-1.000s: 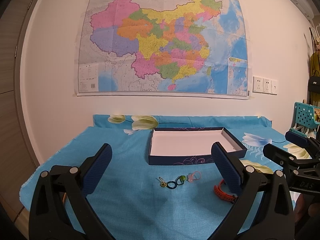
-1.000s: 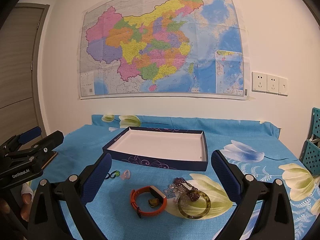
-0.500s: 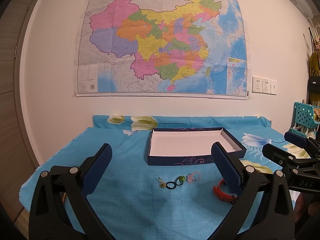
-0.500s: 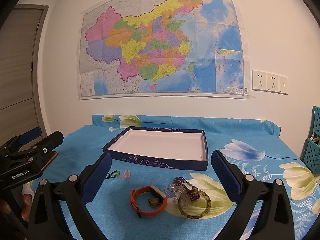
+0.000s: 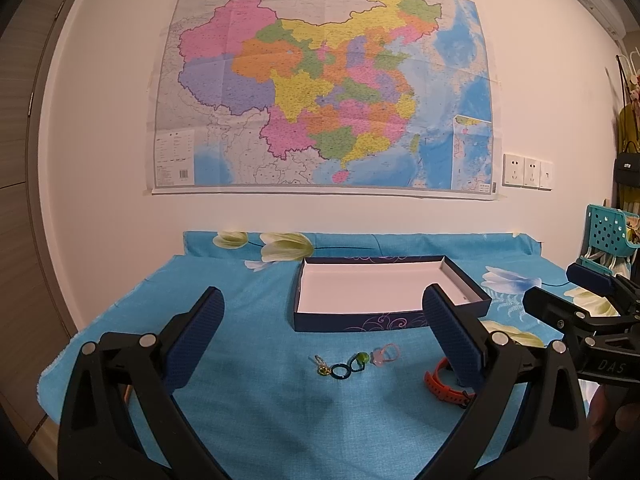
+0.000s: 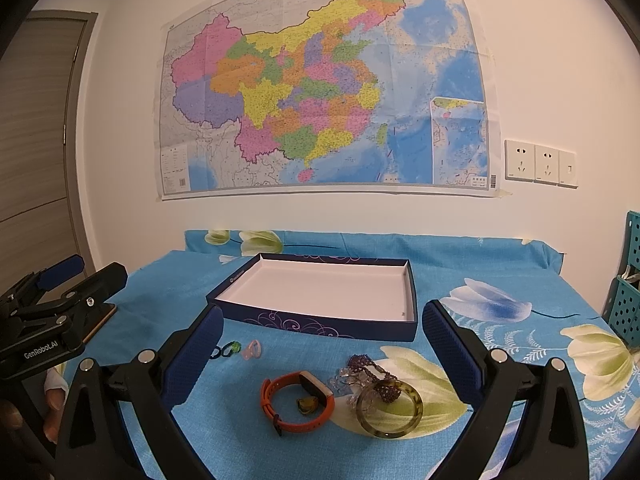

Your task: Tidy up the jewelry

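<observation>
An empty dark blue box (image 5: 362, 322) with a white inside (image 6: 320, 324) stands on the blue floral cloth. In front of it lie a small yellow charm (image 5: 321, 369), dark rings with a green bead (image 5: 352, 366) (image 6: 229, 349), a pink ring (image 5: 385, 355) (image 6: 253, 350), an orange wristband (image 6: 296, 402) (image 5: 444, 386), a small amber piece (image 6: 307, 404) inside the band, purple and clear beads (image 6: 362, 372) and a mottled bangle (image 6: 389, 406). My left gripper (image 5: 322, 330) is open and empty above the rings. My right gripper (image 6: 322, 344) is open and empty above the wristband and bangle.
A large map (image 5: 324, 88) hangs on the wall behind the table. Wall sockets (image 6: 540, 164) are at the right. A teal plastic basket (image 5: 610, 232) stands at the table's right end. A door (image 6: 36, 120) is at the left. The table's left edge (image 5: 60, 360) is near.
</observation>
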`<state>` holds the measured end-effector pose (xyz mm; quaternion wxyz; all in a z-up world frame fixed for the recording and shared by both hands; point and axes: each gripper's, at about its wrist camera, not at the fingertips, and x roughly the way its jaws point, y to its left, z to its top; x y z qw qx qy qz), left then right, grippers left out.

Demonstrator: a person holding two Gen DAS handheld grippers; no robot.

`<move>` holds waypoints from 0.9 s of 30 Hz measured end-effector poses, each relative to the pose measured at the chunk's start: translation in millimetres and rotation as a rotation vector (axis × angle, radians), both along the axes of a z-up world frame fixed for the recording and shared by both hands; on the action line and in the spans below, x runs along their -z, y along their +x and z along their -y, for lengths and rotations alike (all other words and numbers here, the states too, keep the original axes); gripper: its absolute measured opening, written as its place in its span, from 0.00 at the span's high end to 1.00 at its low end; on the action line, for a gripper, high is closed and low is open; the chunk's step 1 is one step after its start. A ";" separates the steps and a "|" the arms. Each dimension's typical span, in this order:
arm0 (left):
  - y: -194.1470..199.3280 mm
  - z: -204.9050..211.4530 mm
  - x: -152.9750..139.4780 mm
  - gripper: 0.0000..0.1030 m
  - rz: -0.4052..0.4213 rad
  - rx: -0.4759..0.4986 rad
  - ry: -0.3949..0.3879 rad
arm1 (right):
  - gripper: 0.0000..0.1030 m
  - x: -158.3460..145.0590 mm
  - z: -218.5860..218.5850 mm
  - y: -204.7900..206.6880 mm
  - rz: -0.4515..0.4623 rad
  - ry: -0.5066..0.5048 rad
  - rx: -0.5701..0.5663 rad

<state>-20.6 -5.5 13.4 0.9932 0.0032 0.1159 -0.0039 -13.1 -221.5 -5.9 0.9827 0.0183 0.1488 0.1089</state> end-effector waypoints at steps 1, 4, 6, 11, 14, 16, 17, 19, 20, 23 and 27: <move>0.1 0.5 0.2 0.05 0.001 -0.001 0.000 | 0.06 0.2 -0.5 -0.1 -0.001 -0.001 0.001; 0.6 1.2 0.4 0.05 0.001 -0.001 0.001 | 0.06 -0.1 -0.3 0.1 0.000 0.000 0.000; -0.2 0.2 0.4 0.05 0.002 -0.001 0.000 | 0.06 0.0 0.6 0.8 -0.001 0.000 -0.001; -0.3 0.4 0.5 0.05 0.001 -0.001 0.000 | 0.06 -0.4 0.4 1.2 0.000 0.000 0.000; -0.3 0.7 0.5 0.05 0.002 -0.001 0.001 | 0.06 -0.1 0.6 1.0 -0.001 0.002 0.001; 0.6 3.5 0.9 0.05 0.001 0.001 0.002 | 0.06 0.0 -0.1 1.4 -0.005 0.002 -0.001; 1.2 4.4 1.0 0.05 0.001 0.002 0.002 | 0.06 0.2 0.2 1.2 -0.004 0.001 0.000; 2.4 7.4 0.7 0.05 0.002 0.003 0.002 | 0.06 0.3 -1.2 0.8 -0.004 0.000 0.000; 1.7 6.4 0.7 0.05 0.001 0.004 0.001 | 0.06 0.3 -0.3 1.4 -0.005 0.001 0.001; 1.6 6.4 0.7 0.05 0.001 0.003 0.001 | 0.06 0.4 -0.1 1.4 -0.007 0.002 0.001; 3.0 9.9 1.0 0.05 -0.002 0.004 0.003 | 0.06 0.7 -0.6 1.9 -0.009 0.004 0.001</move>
